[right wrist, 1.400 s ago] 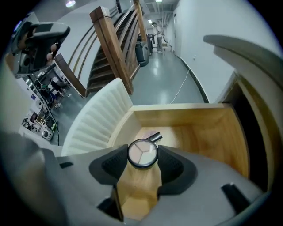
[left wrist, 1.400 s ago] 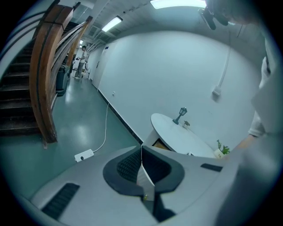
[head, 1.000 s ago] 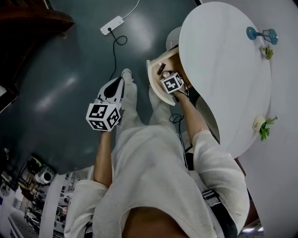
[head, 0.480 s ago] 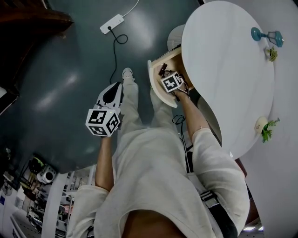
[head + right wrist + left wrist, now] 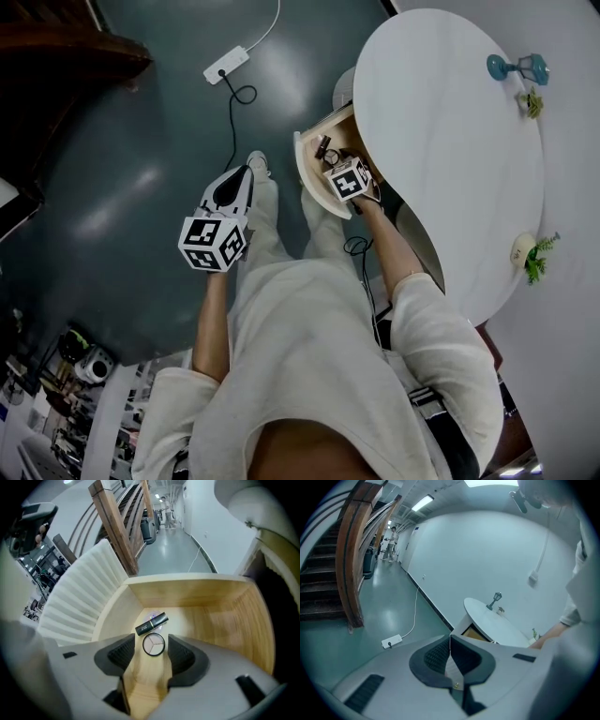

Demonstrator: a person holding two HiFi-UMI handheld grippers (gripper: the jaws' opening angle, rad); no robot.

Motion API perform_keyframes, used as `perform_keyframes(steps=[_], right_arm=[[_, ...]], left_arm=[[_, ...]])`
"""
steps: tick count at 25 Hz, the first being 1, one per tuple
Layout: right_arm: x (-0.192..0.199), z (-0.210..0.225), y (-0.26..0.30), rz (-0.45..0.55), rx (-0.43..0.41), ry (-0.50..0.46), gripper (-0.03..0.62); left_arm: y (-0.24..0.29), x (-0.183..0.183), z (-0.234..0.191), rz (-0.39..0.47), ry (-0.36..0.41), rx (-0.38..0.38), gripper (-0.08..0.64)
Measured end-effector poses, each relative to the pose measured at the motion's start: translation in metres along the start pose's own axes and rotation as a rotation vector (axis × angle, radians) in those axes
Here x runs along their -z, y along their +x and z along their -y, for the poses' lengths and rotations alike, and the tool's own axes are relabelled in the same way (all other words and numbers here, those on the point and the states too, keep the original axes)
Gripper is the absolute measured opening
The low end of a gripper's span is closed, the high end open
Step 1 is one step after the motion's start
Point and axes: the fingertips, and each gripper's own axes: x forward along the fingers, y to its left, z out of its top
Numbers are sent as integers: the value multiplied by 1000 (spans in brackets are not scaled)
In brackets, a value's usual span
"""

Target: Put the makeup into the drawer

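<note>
The wooden drawer (image 5: 305, 171) stands pulled out from under the white table, and its floor fills the right gripper view (image 5: 220, 620). On that floor lie a black lipstick tube (image 5: 151, 623) (image 5: 322, 145) and a round compact (image 5: 153, 644) with pale powder, side by side. My right gripper (image 5: 151, 642) (image 5: 334, 157) hangs over them pointing steeply down. Its jaws are open, and the compact shows in the gap below them, untouched by the pads. My left gripper (image 5: 450, 640) (image 5: 246, 171) is shut and empty, held over the floor to the drawer's left.
The white oval table (image 5: 450, 141) overhangs the drawer and carries a small lamp (image 5: 517, 66) and little plants (image 5: 532, 258). A power strip (image 5: 227, 64) with its cable lies on the dark floor. My legs and a shoe (image 5: 256, 164) stand beside the drawer. A wooden staircase (image 5: 347, 569) rises at the left.
The right gripper has lifted a little and drawn back from the drawer. The left gripper has stayed where it was.
</note>
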Motion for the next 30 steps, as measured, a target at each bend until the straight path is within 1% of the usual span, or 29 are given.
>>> perform_keyframes(steps=[1, 2, 5, 7, 11, 12, 15, 19, 24, 30], right_arm=[[-3, -2, -7, 19, 2, -4, 215], [-5, -4, -13, 38, 5, -4, 198], [-11, -10, -38, 106, 18, 20, 166], [-19, -11, -57, 167, 31, 41, 130], [-41, -9, -103, 306, 66, 91, 21], [-45, -7, -116, 341, 79, 109, 6], [-59, -2, -156, 434, 107, 152, -2], [-81, 9, -214, 565, 146, 184, -3], [-105, 21, -294, 727, 216, 175, -3], [-119, 33, -381, 894, 303, 161, -3]], left_arm=[[-1, -2, 3, 5, 6, 3, 12], [-2, -5, 6, 10, 12, 6, 12], [-6, -11, 16, 23, 28, 11, 12], [-7, -17, 20, 34, 42, 14, 12], [-9, -32, 27, 51, 74, 24, 12], [-9, -36, 30, 55, 84, 27, 12], [-13, -47, 38, 70, 118, 33, 12], [-16, -66, 50, 99, 164, 48, 12], [-23, -95, 67, 146, 219, 68, 12], [-30, -130, 90, 206, 280, 92, 12]])
